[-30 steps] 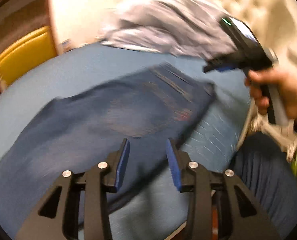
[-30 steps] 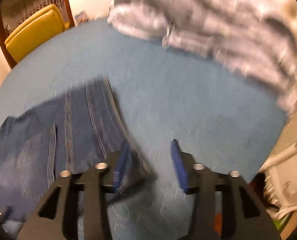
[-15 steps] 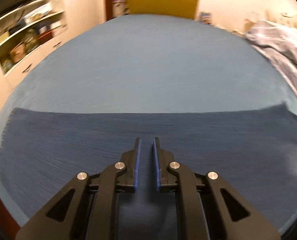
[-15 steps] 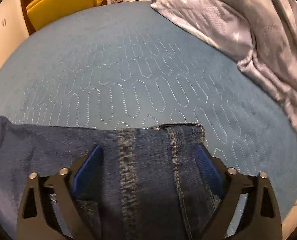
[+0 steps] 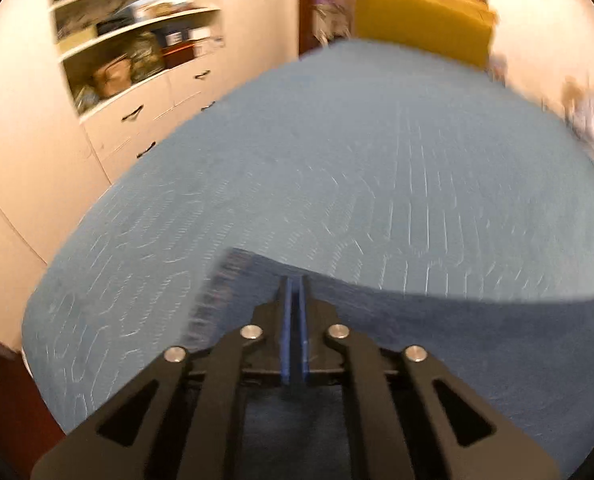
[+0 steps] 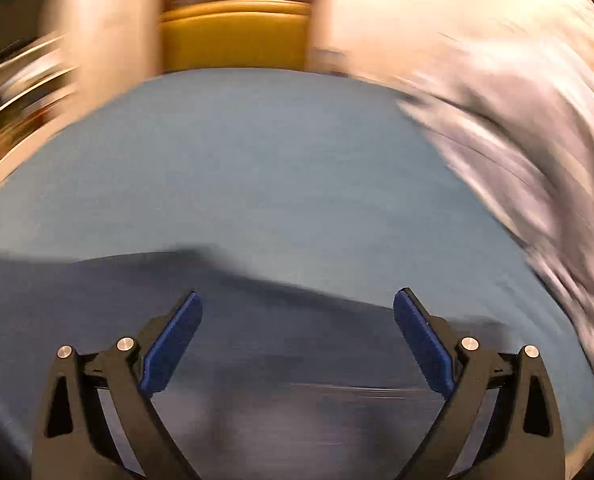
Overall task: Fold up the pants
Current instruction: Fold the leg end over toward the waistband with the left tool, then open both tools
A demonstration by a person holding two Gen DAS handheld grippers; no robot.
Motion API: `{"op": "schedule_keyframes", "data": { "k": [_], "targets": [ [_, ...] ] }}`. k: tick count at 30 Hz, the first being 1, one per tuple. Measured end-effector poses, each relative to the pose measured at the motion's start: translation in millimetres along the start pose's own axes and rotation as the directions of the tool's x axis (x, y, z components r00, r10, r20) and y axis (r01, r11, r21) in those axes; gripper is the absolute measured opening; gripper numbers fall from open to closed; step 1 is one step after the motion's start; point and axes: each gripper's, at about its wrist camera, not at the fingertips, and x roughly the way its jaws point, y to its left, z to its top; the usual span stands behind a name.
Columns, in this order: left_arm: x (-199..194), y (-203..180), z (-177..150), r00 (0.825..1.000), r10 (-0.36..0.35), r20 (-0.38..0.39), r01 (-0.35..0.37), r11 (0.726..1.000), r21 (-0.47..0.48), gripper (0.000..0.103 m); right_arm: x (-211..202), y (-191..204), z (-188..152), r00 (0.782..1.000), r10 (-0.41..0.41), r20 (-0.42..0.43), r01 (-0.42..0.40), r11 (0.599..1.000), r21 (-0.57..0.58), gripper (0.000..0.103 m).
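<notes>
Dark blue jeans lie flat on the blue quilted bed cover. Their frayed leg hem shows just left of my left gripper, which is shut low over that end of the leg; blur hides whether any cloth is pinched. In the right wrist view the jeans spread beneath my right gripper. Its jaws stand wide and are closing slightly, and the pads touch nothing. Both views are motion-blurred.
A crumpled grey blanket lies on the right side of the bed. A yellow chair stands beyond the far edge. White shelves and drawers line the wall on the left. Bare bed cover stretches beyond the jeans.
My left gripper swept along the jeans from the waist end to the frayed leg hem while its jaws shut. My right gripper's jaws spread wide over the denim, and its view has shifted.
</notes>
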Motion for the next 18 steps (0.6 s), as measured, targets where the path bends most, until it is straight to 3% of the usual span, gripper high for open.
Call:
{"op": "schedule_keyframes", "data": {
  "k": [2, 4, 6, 7, 8, 9, 11, 12, 14, 16, 18],
  "targets": [
    [-14, 16, -9, 0.999, -0.048, 0.007, 0.048, 0.999, -0.022, 0.006, 3, 71, 11, 0.99, 0.137, -0.014, -0.138, 0.988, -0.07, 0.093],
    [-21, 35, -22, 0.998, -0.064, -0.003, 0.064, 0.998, -0.006, 0.007, 13, 138, 18, 0.961, 0.272, -0.053, -0.276, 0.957, -0.094, 0.093],
    [-23, 54, -33, 1.0, -0.02, -0.02, 0.02, 0.999, 0.026, 0.009, 23, 196, 22, 0.939, 0.333, -0.082, -0.341, 0.933, -0.118, 0.093],
    [-19, 71, -38, 0.999, 0.04, -0.03, -0.039, 0.999, 0.03, 0.011, 29, 217, 23, 0.936, 0.34, -0.095, -0.351, 0.926, -0.137, 0.093],
    [-19, 101, -39, 0.993, 0.107, -0.041, -0.108, 0.994, -0.026, 0.011, 39, 232, 23, 0.936, 0.333, -0.116, -0.348, 0.925, -0.155, 0.092],
    [-23, 119, -41, 0.992, 0.123, -0.041, -0.126, 0.988, -0.087, 0.015, 50, 249, 23, 0.937, 0.318, -0.142, -0.34, 0.925, -0.169, 0.092],
    [-49, 167, -44, 0.995, 0.098, 0.021, -0.089, 0.962, -0.257, 0.027, 60, 268, 23, 0.942, 0.298, -0.153, -0.324, 0.928, -0.186, 0.092],
    [-57, 173, -47, 0.995, 0.098, 0.033, -0.086, 0.958, -0.275, 0.029, 64, 278, 22, 0.954, 0.26, -0.151, -0.288, 0.935, -0.205, 0.092],
    [-75, 175, -57, 0.997, 0.059, 0.05, -0.043, 0.962, -0.27, 0.029, 74, 282, 21, 0.968, 0.206, -0.146, -0.235, 0.947, -0.219, 0.092],
    [-97, 151, -75, 0.996, -0.019, 0.085, 0.038, 0.973, -0.23, 0.03, 86, 279, 16, 0.97, 0.172, -0.171, -0.204, 0.96, -0.194, 0.092],
    [-105, 122, -83, 0.993, -0.054, 0.103, 0.071, 0.984, -0.161, 0.03, 97, 276, 8, 0.971, 0.138, -0.196, -0.176, 0.966, -0.19, 0.092]
  ]
}}
